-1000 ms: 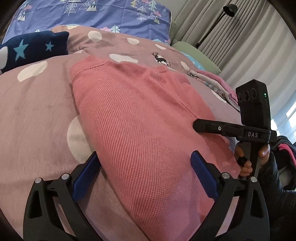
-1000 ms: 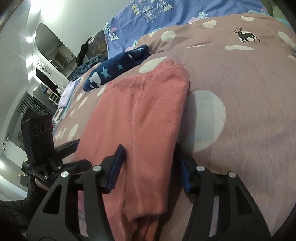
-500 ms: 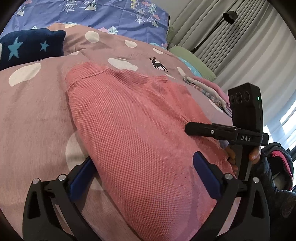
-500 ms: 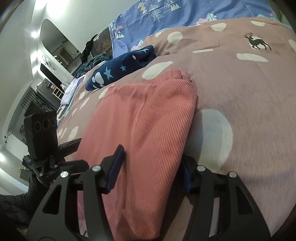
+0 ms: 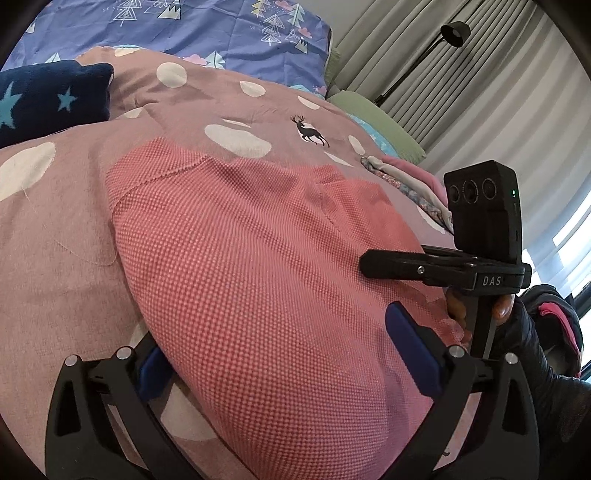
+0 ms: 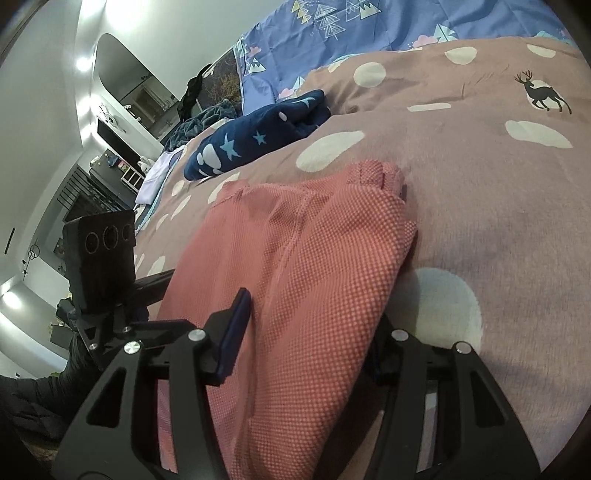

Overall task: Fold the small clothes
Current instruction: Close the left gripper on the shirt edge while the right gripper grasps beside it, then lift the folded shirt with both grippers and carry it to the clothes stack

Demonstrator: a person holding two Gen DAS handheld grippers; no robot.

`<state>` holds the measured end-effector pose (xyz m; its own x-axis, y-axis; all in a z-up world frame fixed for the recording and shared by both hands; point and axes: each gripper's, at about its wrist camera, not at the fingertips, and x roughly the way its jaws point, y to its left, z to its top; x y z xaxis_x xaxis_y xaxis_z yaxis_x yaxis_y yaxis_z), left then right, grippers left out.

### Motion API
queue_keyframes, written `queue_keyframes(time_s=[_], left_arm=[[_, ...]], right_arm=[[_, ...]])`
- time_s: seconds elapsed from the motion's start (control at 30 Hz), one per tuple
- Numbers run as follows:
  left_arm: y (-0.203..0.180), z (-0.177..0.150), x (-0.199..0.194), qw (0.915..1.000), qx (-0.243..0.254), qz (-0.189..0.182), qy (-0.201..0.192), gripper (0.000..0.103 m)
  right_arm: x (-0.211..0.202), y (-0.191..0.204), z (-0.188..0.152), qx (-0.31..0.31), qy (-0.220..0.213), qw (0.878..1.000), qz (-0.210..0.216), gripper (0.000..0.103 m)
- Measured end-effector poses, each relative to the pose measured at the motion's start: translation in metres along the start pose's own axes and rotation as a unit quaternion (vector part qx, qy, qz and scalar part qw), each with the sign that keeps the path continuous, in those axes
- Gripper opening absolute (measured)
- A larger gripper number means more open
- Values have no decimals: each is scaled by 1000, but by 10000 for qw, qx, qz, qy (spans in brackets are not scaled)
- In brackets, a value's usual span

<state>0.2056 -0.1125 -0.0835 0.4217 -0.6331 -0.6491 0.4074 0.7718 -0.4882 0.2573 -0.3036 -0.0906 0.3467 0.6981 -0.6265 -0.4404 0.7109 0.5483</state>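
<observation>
"Straddling the cloth, or gripping it?" asks the desk.

"Hard to call," says the photographer. "A folded pink waffle-knit garment [image 5: 258,258] lies on a bed, on a mauve cover [image 5: 55,240] with white dots. The left claw [image 5: 277,339] stands wide, with the near end of the garment bulging up between its fingers. One blue pad is tucked half under the cloth's edge and the other lies against its top. I cannot tell whether they press."

"And the other one?"

"The right claw [image 6: 314,314] takes the garment's other near corner. Its jaws have just been closing with the cloth between them. The far pad is hidden behind the fold, so I cannot tell whether it has a grip either. Seen from the left claw, it reaches in from the right, with a hand [image 5: 498,306] in a dark sleeve on its handle."

"What else is around?"

"Beyond the left claw and off to its left sits a navy bundle [image 5: 48,103] with stars. Farther ahead is a blue sheet [image 5: 221,29] printed with trees. Ahead to its right, a small stack of clothes [image 5: 406,177] lies at the bed's edge, with a black floor lamp [image 5: 456,33] against pale curtains [image 5: 517,110] behind it."
</observation>
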Motion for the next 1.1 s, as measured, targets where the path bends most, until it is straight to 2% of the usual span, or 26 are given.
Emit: queue_keyframes(time_s=[0.13,0.23,0.33,0.43,0.47,0.5,0.53,0.57,0.6,0.67,0.8,0.97,1.1], left_arm=[[2,-6,-9,10000,29,-3,-17,101],[7,-11,-15,9999,1,-129,-59,101],[9,-8,-12,9998,-59,-205,-43,101],[2,-1,-3,9998,138,-120,24,99],[0,3,1,9997,205,-113,34,91],[0,5,1,9997,216,-96,21,78],[2,8,2,9998,191,-62,-2,69],[4,10,1,9999,150,-1,-28,50],[7,11,-1,9999,76,57,-79,43],[3,11,-8,9996,145,138,-201,39],[-40,12,-34,9936,793,566,-564,36],[-95,26,-79,9866,1200,441,-1017,35],[-156,36,-95,9738,1792,495,-1309,35]], right_arm=[[-15,6,-15,-225,256,9992,-198,52],[-26,2,-25,-242,406,9988,-108,52],[-19,0,-20,-180,477,9987,-14,50],[-1,2,-5,-237,426,9988,-4,47],[3,2,1,-215,370,9991,4,42],[5,2,5,-177,333,9993,38,35],[7,1,8,-54,354,9993,145,23],[7,4,8,-7,317,9995,86,22],[5,10,7,-80,249,9996,-38,21],[-6,30,3,-350,14,9990,-280,19],[-45,67,0,-526,-572,9964,-332,19],[-114,114,-14,-828,-1446,9842,-596,19],[-170,141,-30,-1071,-2048,9681,-965,19]])
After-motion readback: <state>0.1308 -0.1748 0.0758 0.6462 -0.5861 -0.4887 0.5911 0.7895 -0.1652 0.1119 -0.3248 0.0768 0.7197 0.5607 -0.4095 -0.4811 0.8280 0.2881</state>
